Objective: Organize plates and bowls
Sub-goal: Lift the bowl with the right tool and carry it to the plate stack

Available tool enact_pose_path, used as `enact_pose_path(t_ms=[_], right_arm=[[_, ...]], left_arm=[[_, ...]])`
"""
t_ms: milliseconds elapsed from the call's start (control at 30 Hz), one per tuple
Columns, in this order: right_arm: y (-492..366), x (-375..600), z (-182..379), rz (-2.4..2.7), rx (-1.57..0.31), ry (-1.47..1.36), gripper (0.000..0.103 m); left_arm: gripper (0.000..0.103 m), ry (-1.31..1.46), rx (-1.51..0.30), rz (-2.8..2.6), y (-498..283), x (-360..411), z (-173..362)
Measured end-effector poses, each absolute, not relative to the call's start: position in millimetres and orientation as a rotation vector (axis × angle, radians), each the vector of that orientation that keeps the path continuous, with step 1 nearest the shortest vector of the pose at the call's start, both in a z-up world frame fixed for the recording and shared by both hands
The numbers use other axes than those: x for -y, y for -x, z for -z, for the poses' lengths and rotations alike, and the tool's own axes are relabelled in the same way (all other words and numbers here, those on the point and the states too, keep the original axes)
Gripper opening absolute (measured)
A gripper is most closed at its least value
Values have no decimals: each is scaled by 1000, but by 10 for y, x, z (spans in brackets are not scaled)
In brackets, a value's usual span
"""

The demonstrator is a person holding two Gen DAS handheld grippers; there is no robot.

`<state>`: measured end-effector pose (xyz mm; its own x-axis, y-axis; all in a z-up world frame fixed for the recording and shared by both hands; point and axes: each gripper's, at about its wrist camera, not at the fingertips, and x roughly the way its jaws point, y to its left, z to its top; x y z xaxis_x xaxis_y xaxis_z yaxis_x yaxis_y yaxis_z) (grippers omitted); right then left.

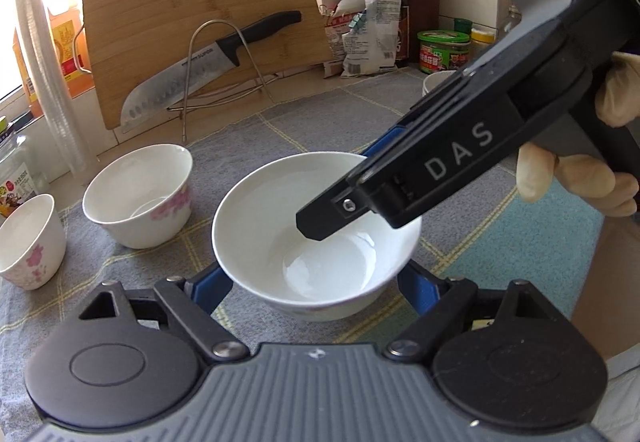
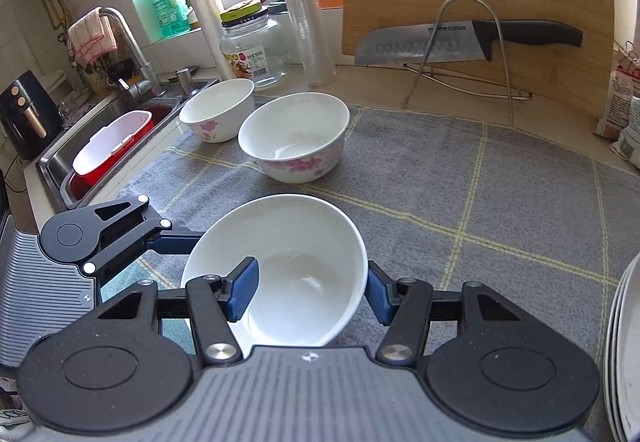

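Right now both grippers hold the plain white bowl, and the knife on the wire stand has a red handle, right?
Not quite: the knife has a black handle, as the right wrist view shows. The left gripper and right gripper do hold the plain white bowl.

"DAS" on right gripper (image 1: 320,220), "SUPOR" on knife (image 2: 460,42) blade (both views)

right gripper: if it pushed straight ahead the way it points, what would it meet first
Beyond the plain white bowl pinched in the right gripper, probably the white bowl with pink flowers on the grey checked cloth; depth is uncertain, so it might meet the cloth first.
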<state>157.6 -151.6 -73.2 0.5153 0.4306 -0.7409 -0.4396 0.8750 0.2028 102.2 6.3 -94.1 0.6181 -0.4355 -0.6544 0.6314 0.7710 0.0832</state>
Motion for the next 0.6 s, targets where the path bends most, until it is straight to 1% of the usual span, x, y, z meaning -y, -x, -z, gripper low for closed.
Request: enact_pose_path(t_ms=[600], right_arm=[[-1583,1687,830,-481,-901,-12,63]], left_arm=[[89,-329,-672,661,-1071,122,1015]])
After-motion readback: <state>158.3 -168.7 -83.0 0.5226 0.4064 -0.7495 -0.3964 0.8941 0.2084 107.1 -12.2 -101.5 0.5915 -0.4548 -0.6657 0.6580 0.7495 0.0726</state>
